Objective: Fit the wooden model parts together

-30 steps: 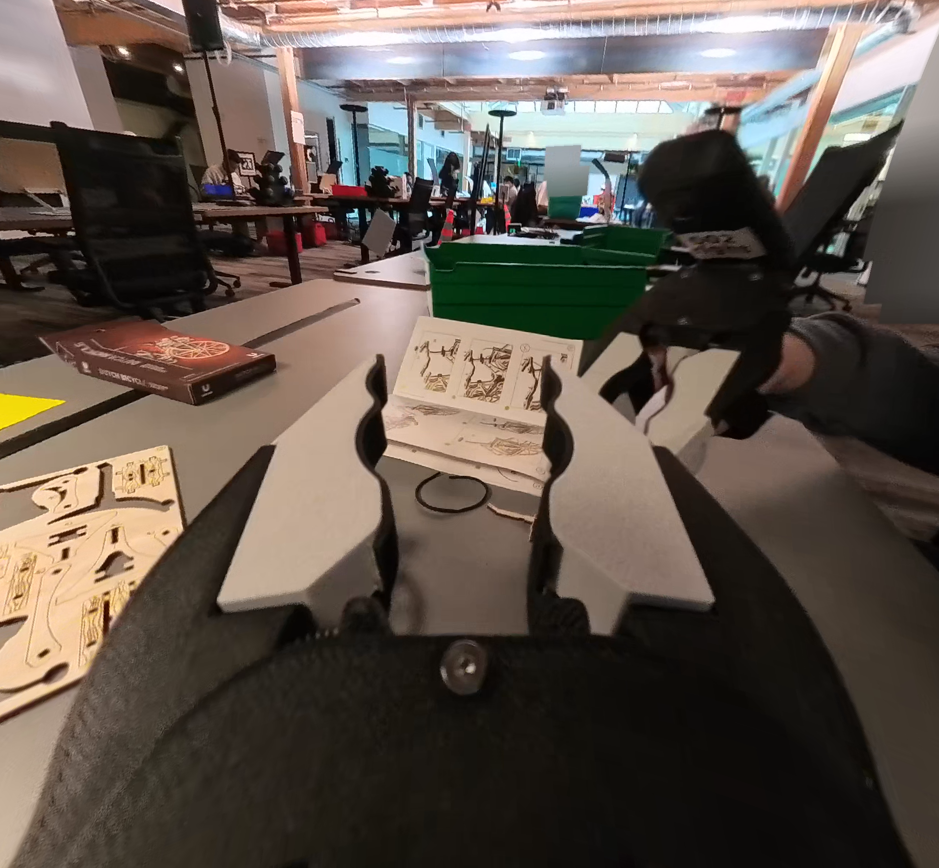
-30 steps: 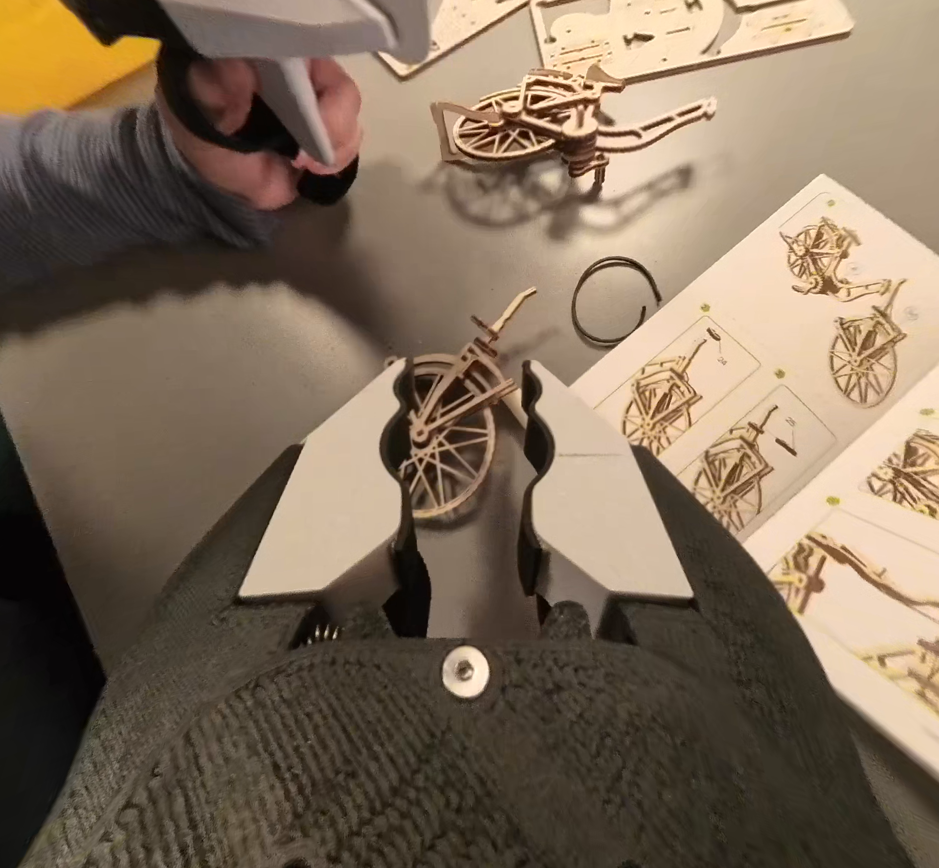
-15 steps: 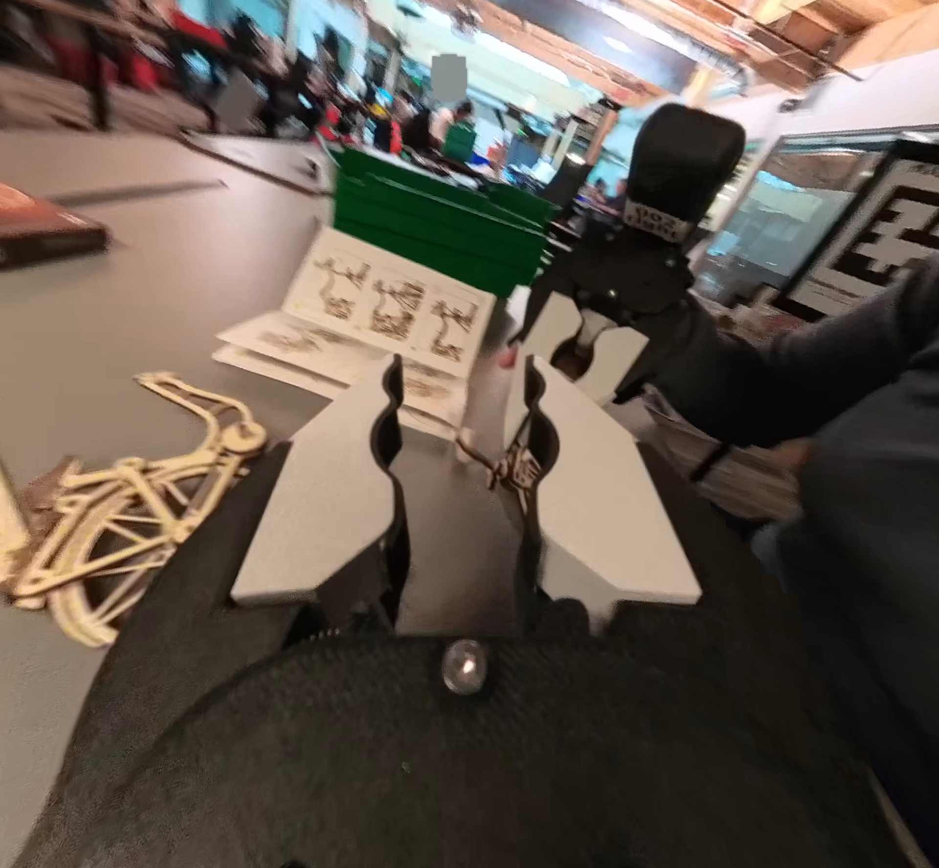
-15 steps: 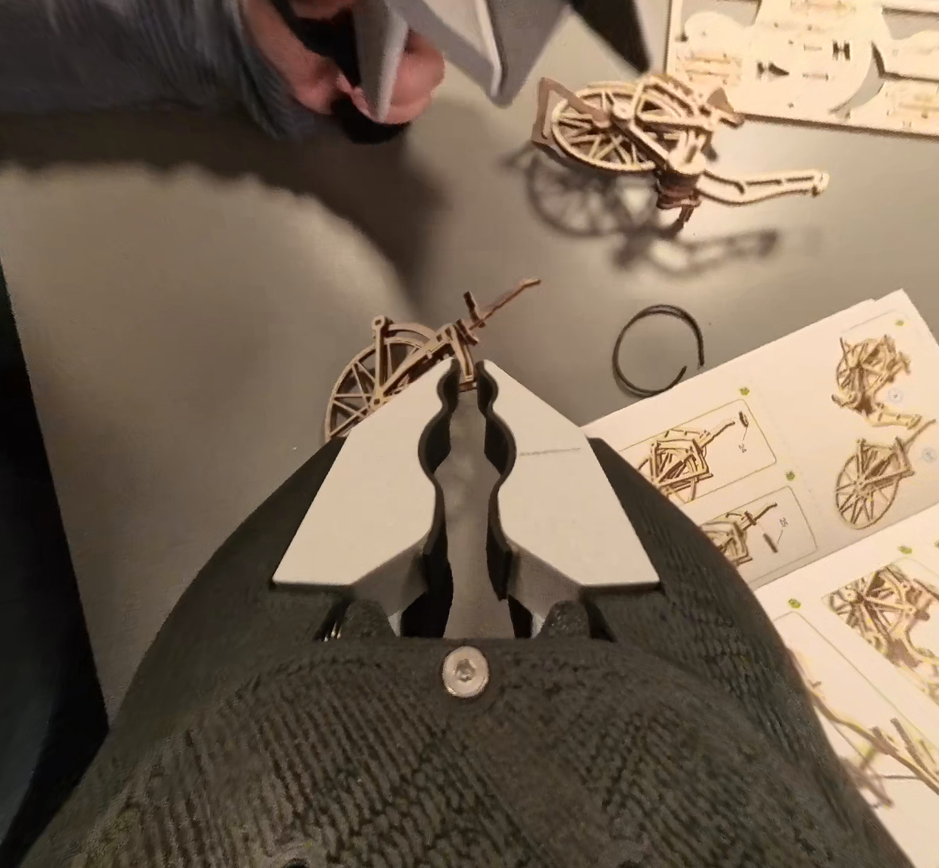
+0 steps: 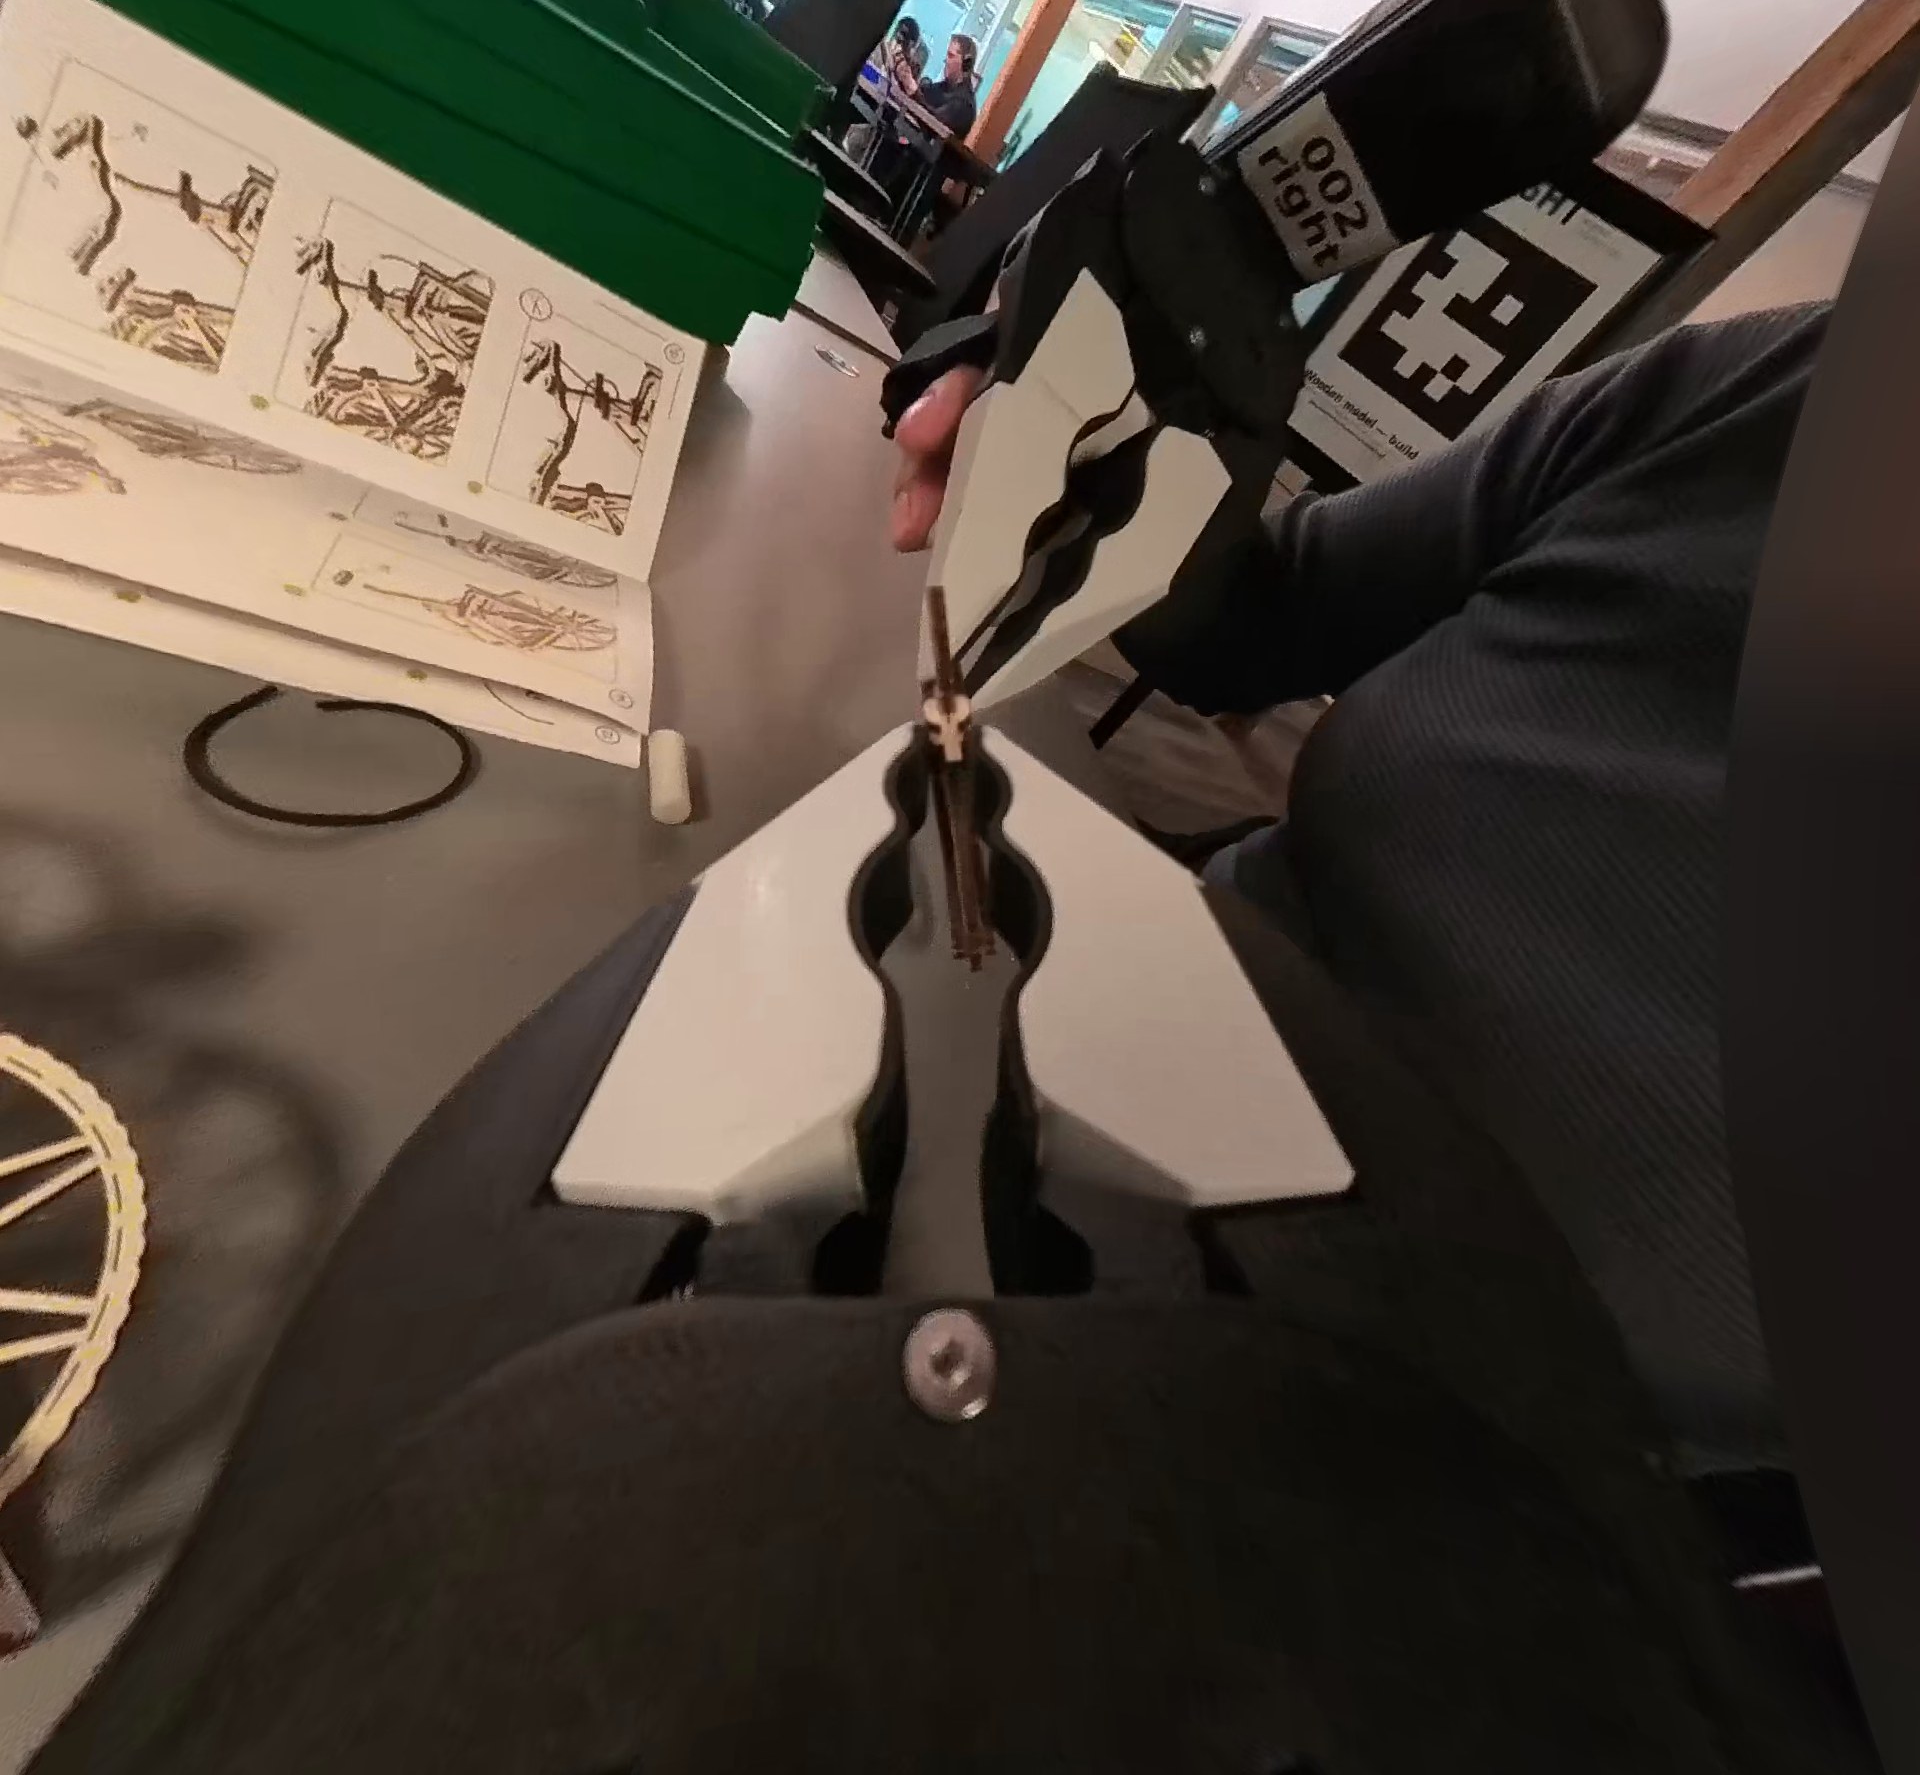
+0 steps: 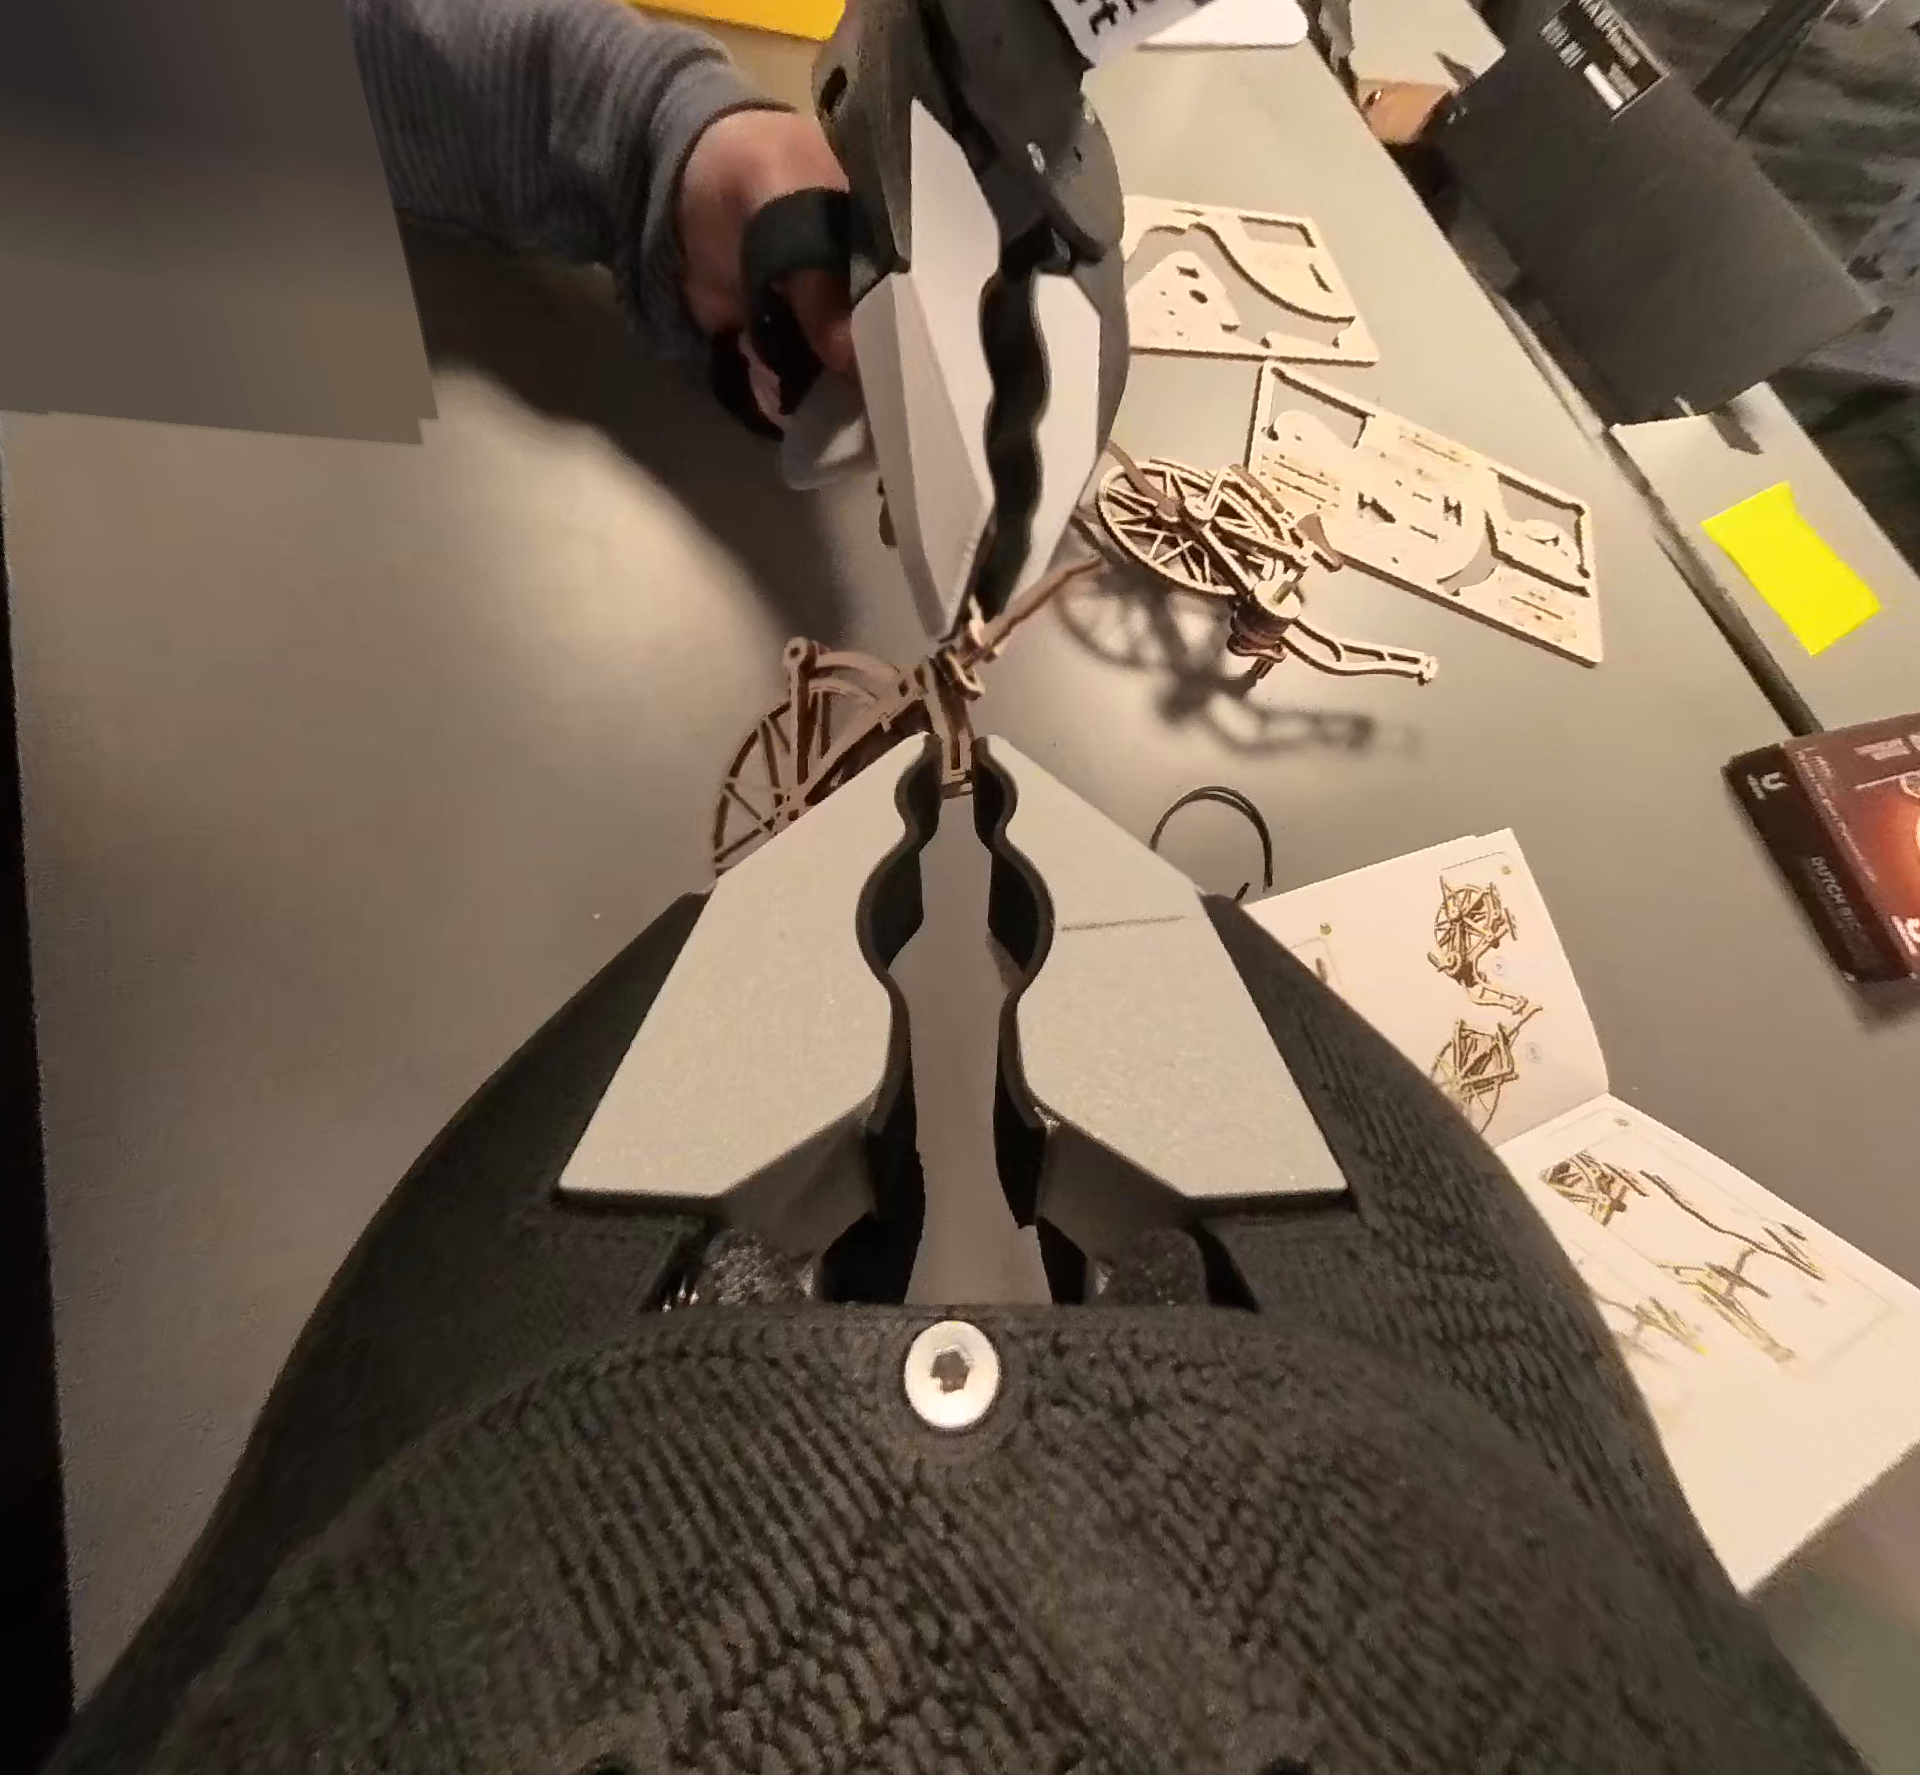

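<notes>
A wooden front wheel with fork and handlebar stem (image 6: 774, 769) is held between both grippers over the grey table (image 6: 312, 790). My right gripper (image 6: 961, 751) is shut on the fork near the wheel hub. My left gripper (image 5: 948, 738) is shut on the same part, which shows edge-on (image 5: 940, 645) in the left wrist view. In the right wrist view my left gripper (image 6: 968, 624) comes down from above onto the stem. My right gripper also shows in the left wrist view (image 5: 971, 686). A second wooden assembly with a rear wheel and frame (image 6: 1195, 530) lies on the table beyond.
Two punched wooden sheets (image 6: 1423, 520) lie at the back. A black rubber ring (image 5: 322, 759), a small white cylinder (image 5: 667, 775) and an open instruction booklet (image 5: 343, 323) lie nearby. Green bins (image 5: 468, 84), a brown box (image 6: 1839, 842) and a black box (image 6: 1642, 198) stand around. The grippers are tip to tip, or close to it. The small white cylinder (image 5: 667, 775) sits 8 cm or so from the ends of my right fingers.
My right gripper closed on the wheel part and raised it. My left gripper swung right, came in over it and shut on its stem.
</notes>
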Demonstrator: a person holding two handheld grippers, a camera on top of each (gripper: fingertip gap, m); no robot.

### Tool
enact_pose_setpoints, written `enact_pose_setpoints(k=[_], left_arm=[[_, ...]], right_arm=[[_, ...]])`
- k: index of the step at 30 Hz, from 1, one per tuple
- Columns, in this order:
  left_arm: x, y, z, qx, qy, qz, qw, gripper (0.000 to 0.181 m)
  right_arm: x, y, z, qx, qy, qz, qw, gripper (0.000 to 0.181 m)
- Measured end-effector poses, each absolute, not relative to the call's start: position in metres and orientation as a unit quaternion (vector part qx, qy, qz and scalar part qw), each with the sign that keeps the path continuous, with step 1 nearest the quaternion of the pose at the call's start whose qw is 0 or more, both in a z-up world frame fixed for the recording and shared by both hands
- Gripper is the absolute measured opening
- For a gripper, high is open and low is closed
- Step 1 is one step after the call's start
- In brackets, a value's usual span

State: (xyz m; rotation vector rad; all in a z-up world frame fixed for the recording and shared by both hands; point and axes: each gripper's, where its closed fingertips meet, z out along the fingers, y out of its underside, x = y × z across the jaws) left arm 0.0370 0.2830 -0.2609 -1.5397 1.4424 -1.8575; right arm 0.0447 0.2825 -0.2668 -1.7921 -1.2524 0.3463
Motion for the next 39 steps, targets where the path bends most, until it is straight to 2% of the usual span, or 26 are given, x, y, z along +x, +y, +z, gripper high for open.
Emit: enact_pose_setpoints(k=[7,10,15,35,39], left_arm=[[0.039,0.285,-0.256,-0.532,0.511,-0.644,0.206,0.003],[0.039,0.281,-0.246,-0.514,0.526,-0.635,0.237,0.002],[0.04,0.273,-0.246,-0.5,0.546,-0.626,0.245,0.002],[0.04,0.26,-0.241,-0.478,0.572,-0.621,0.244,0.002],[0.022,0.291,-0.239,-0.504,0.552,-0.604,0.278,0.002]], right_arm=[[0.045,0.284,-0.261,-0.714,-0.504,0.13,0.468,0.003],[0.043,0.284,-0.255,-0.726,-0.462,0.191,0.472,0.018],[0.038,0.281,-0.241,-0.712,-0.414,0.309,0.475,0.009],[0.03,0.269,-0.247,-0.701,-0.449,0.327,0.448,0.007],[0.055,0.269,-0.235,-0.701,-0.422,0.326,0.474,0.006]])
